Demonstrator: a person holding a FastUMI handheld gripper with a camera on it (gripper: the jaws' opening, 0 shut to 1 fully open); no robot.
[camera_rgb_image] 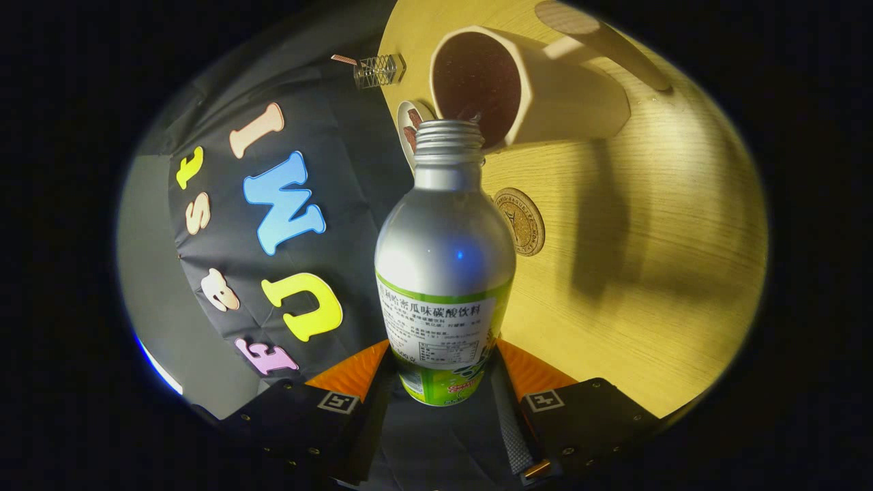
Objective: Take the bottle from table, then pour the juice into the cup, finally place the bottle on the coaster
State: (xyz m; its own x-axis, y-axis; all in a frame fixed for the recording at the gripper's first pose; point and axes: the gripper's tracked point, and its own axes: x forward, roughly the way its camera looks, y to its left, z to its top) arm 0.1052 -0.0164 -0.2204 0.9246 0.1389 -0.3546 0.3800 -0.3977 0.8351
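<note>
the gripper [443,372] held the bottle [445,273] by its lower body, one finger pressed on each side of the labelled part, jaws narrowed to the bottle's width. the bottle was silver above with a green and white label below, its cap off and the threaded neck bare. the view was rolled over, so the wooden table [648,273] stood to the right of the bottle. the bottle's open mouth sat right at the rim of the cup [539,88], a pale cup with a dark inside, just beyond the neck. a round cork coaster [522,221] lay on the table just right of the bottle's shoulder, apart from the cup. a small clear glass container [378,70] stood at the table's far edge, left of the cup.
</note>
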